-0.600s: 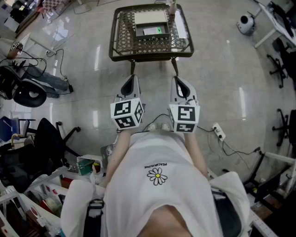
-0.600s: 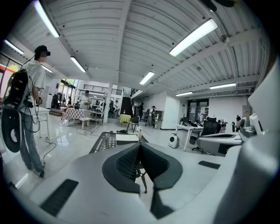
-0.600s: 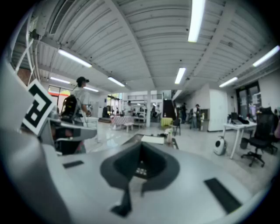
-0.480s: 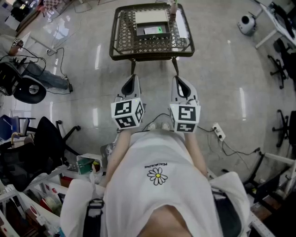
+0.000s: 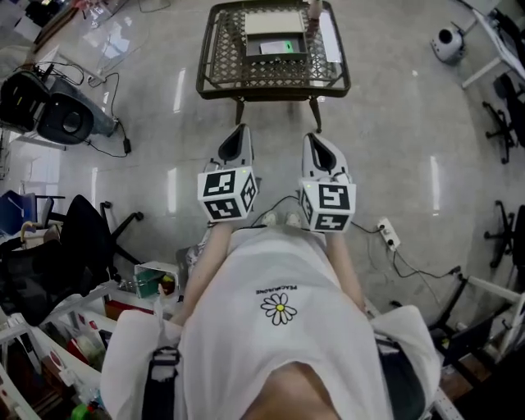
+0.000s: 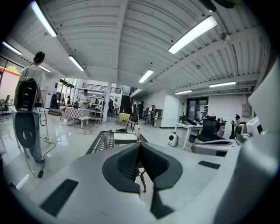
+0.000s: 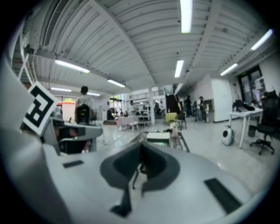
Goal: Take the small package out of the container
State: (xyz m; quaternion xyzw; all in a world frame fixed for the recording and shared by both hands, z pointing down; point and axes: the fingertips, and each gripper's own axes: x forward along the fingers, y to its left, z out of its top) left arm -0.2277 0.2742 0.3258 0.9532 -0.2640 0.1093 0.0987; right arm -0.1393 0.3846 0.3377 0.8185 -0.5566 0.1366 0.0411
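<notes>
A dark, shallow container [image 5: 251, 49] sits on the lattice table [image 5: 215, 51] at the far end of the floor. A pale flat slab [image 5: 269, 22] covers the container's far part. The small package [image 5: 277, 47] lies in its near part. It is pale with a bright green patch toward its right side (too small in the head view to read any print or tell what it is made of).

In the right gripper view the container shows only as a low pale block with a green glint beneath it, and the package cannot be picked out as a separate thing. In the left gripper view that gripper's own jaws cover much of the table.

A bottle [image 5: 312, 10] stands at the table's far right corner, cut off by the picture's top edge. A white strip [image 5: 330, 39] lies along the table's right rim. Whether it touches the container cannot be told.

Both grippers hover side by side on the near side of the table, well apart from it. The left gripper [image 6: 140, 146] has its jaws pressed together with nothing between them. The right gripper [image 7: 141, 151] is likewise closed and empty.
</notes>
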